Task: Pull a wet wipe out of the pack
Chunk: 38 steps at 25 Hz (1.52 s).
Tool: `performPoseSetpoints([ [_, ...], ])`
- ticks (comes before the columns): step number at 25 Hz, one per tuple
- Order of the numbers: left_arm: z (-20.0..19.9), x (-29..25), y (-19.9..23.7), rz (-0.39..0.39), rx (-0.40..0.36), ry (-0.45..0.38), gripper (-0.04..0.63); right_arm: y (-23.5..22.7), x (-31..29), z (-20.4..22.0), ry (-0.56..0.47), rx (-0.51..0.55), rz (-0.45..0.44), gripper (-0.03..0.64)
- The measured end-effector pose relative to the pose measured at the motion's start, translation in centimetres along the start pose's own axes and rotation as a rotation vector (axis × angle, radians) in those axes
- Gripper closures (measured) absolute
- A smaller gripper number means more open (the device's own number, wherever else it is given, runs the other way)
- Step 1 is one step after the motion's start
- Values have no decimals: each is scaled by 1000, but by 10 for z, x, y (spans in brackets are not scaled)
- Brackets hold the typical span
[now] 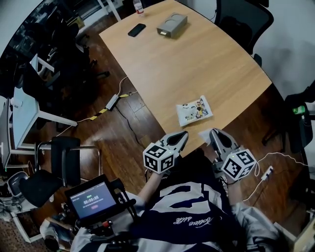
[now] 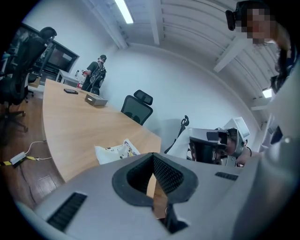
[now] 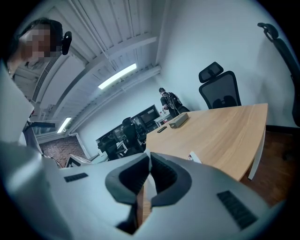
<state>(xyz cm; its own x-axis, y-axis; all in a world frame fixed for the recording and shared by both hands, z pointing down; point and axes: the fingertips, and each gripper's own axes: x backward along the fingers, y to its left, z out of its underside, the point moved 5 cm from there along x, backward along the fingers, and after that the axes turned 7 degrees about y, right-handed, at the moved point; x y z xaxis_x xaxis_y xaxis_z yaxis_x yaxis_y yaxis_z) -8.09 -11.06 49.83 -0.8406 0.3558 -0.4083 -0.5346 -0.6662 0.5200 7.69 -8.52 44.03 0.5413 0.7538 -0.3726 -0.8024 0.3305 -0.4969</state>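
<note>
The wet wipe pack (image 1: pixel 194 110), white with cartoon print, lies flat near the front edge of the wooden table (image 1: pixel 187 59). My right gripper (image 1: pixel 212 132) hovers just off that edge, shut on a white wipe (image 1: pixel 205 134) that hangs clear of the pack. In the left gripper view the wipe (image 2: pixel 185 146) shows beside the right gripper (image 2: pixel 213 146), with the pack (image 2: pixel 115 151) further left. My left gripper (image 1: pixel 184 134) is level with the table edge, its jaws together and holding nothing. In the right gripper view only a corner of the pack (image 3: pixel 194 157) peeks over the jaws.
At the table's far end lie a black phone (image 1: pixel 137 29), a grey box (image 1: pixel 172 24) and a bottle (image 1: pixel 139 7). Office chairs (image 1: pixel 243 19) stand around the table. A cable and power strip (image 1: pixel 112 102) lie on the floor. A person (image 2: pixel 96 75) stands far off.
</note>
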Motion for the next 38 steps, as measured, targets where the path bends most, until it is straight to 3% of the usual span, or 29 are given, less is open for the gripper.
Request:
performPoseSetpoints([
  [8, 9, 11, -22, -48, -4, -31, 592, 3, 20, 5, 6, 23, 3, 618],
  [14, 35, 20, -74, -129, -15, -75, 592, 8, 66, 22, 10, 70, -28, 618],
  [20, 60, 20, -121, -172, 54, -140, 592, 9, 116, 39, 30, 108, -78, 625],
  [24, 98, 22, -163, -199, 55, -132, 592, 9, 158, 69, 42, 146, -92, 626],
  [29, 129, 30, -197, -223, 61, -101, 592, 11, 183, 93, 54, 103, -126, 624],
  [38, 136, 54, -212, -220, 52, -126, 592, 40, 190, 106, 51, 129, -140, 626],
])
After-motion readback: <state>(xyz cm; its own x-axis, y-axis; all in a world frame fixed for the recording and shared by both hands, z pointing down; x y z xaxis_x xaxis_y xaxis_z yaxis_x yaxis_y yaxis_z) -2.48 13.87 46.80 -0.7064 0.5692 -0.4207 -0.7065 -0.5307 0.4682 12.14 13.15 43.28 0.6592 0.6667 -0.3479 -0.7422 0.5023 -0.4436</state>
